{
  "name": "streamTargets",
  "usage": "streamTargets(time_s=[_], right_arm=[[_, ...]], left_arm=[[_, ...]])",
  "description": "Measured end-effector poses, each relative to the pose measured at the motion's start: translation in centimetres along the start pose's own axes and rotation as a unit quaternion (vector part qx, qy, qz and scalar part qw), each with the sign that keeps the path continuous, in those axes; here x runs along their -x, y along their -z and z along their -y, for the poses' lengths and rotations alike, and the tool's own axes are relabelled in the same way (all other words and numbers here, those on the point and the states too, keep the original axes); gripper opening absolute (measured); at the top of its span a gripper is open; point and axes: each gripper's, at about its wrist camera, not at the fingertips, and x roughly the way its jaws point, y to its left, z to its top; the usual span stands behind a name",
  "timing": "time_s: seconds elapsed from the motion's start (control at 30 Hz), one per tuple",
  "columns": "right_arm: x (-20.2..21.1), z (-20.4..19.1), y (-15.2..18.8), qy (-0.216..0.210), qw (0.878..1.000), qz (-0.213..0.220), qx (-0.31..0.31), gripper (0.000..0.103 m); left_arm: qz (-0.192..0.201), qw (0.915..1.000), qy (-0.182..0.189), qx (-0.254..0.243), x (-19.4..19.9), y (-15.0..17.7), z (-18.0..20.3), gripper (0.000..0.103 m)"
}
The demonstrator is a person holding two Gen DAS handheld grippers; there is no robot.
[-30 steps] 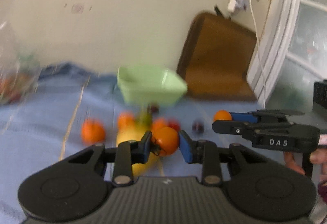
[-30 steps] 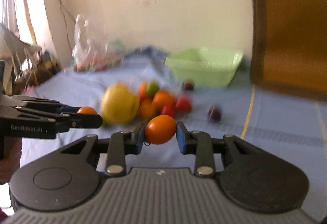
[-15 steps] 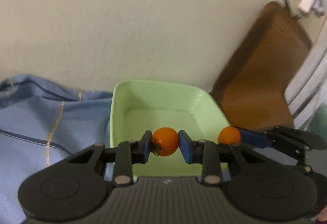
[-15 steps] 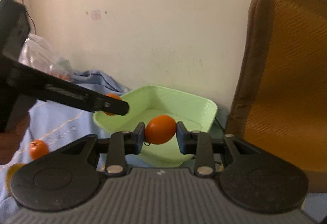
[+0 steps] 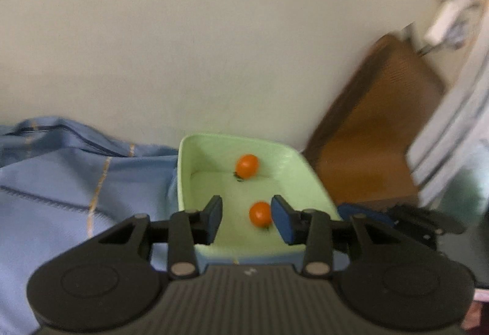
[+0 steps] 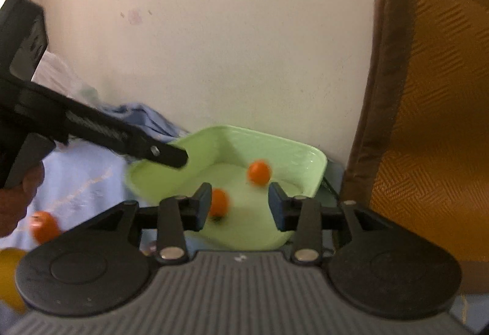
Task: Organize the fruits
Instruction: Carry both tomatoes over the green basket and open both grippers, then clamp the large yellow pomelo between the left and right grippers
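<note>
Tomatoes (image 5: 247, 165) are dropping into our green tray (image 5: 308, 170) as both grippers (image 5: 246, 217) (image 6: 240, 206) are opening (small, soft-skinned, so we pinch their middles gently).

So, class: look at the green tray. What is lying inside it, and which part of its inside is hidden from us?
Inside the green tray lie two orange tomatoes. The left gripper, jaws opening, covers the tray's near edge, so that strip cannot be checked.
</note>
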Motion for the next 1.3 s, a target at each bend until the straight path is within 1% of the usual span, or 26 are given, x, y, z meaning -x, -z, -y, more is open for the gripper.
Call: streamTargets(time_s=[0.03,0.07,0.1,0.13,0.17,0.2,0.23,0.3,0.33,0.4,0.5,0.53,0.6,0.67,0.73,0.8,0.83,0.9,1.0,1.07,1.17,1.23,1.3], right_arm=[[1.3,-0.5,0.3,-0.011,1.0,0.004,-0.003,0.044],[2.6,-1.1,0.7,-0.027,1.0,0.007,-0.006,0.044],[3.9,-1.9,1.3,-0.044,0.999,0.009,-0.008,0.045],[5.1,-2.7,1.9,-0.062,0.998,0.01,-0.008,0.046],[6.2,-3.8,2.8,-0.079,0.997,0.012,-0.007,0.048],[7.1,-4.8,3.6,-0.094,0.995,0.011,-0.009,0.055],[7.8,-5.8,4.5,-0.108,0.994,0.008,-0.014,0.057],[8.4,-7.6,6.0,-0.138,0.99,-0.005,-0.031,0.057],[8.4,-8.3,6.5,-0.145,0.989,-0.011,-0.041,0.057],[7.8,-9.5,7.4,-0.15,0.986,-0.026,-0.061,0.057],[6.3,-10.0,8.0,-0.139,0.984,-0.043,-0.099,0.057],[5.8,-9.8,8.1,-0.139,0.982,-0.048,-0.117,0.057],[4.8,-9.5,8.3,-0.151,0.973,-0.059,-0.164,0.057],[4.1,-9.3,8.6,-0.163,0.965,-0.059,-0.196,0.057],[3.6,-9.6,9.1,-0.173,0.959,-0.062,-0.217,0.057],[2.8,-9.7,9.3,-0.182,0.953,-0.067,-0.234,0.058],[2.8,-9.9,9.3,-0.181,0.953,-0.064,-0.235,0.057],[3.2,-10.8,8.9,-0.173,0.961,-0.058,-0.208,0.056],[5.5,-12.0,7.7,-0.151,0.978,-0.023,-0.14,0.056],[7.3,-11.9,7.3,-0.138,0.985,-0.01,-0.1,0.056],[9.5,-11.0,7.8,-0.114,0.991,-0.022,-0.06,0.056],[10.4,-10.6,8.8,-0.086,0.995,-0.041,-0.036,0.055],[11.0,-10.3,9.9,-0.054,0.997,-0.057,-0.01,0.055]], left_arm=[[0.009,0.9999,0.009,0.002,1.8,0.4,0.3,0.039],[0.019,0.9997,0.017,0.002,3.8,1.7,0.1,0.044],[0.021,0.9996,0.02,0.003,5.3,2.3,0.5,0.047],[0.021,0.9995,0.022,0.005,6.2,3.2,0.5,0.053],[0.021,0.9994,0.025,0.009,7.5,4.3,0.3,0.055],[0.019,0.9992,0.031,0.016,8.3,5.3,0.0,0.055],[0.013,0.9988,0.039,0.025,9.1,6.4,-0.1,0.056],[-0.006,0.9971,0.057,0.051,9.8,8.1,-0.7,0.057],[-0.013,0.9962,0.064,0.058,9.6,8.7,-1.0,0.058],[-0.019,0.996,0.061,0.062,9.8,9.0,-0.8,0.06],[-0.026,0.9956,0.068,0.06,9.2,9.6,-0.4,0.061],[-0.027,0.9959,0.065,0.058,9.1,9.7,-0.4,0.061],[-0.027,0.9965,0.058,0.054,8.8,9.8,-0.6,0.06],[-0.032,0.9962,0.055,0.059,8.5,10.2,-1.0,0.056],[-0.035,0.9966,0.045,0.06,8.4,10.4,-1.3,0.052],[-0.029,0.9957,0.05,0.072,8.6,10.7,-2.0,0.052],[-0.028,0.9947,0.054,0.083,8.8,10.8,-2.3,0.052],[-0.019,0.992,0.07,0.103,9.7,10.9,-2.5,0.052],[0.0,0.9875,0.105,0.118,11.0,10.9,-1.6,0.052],[0.004,0.9863,0.12,0.112,11.1,11.3,-0.4,0.051],[-0.008,0.9864,0.133,0.096,10.1,12.8,2.3,0.05],[-0.022,0.9857,0.143,0.086,8.8,13.8,3.7,0.05],[-0.04,0.9836,0.152,0.088,7.6,14.7,4.3,0.05]])
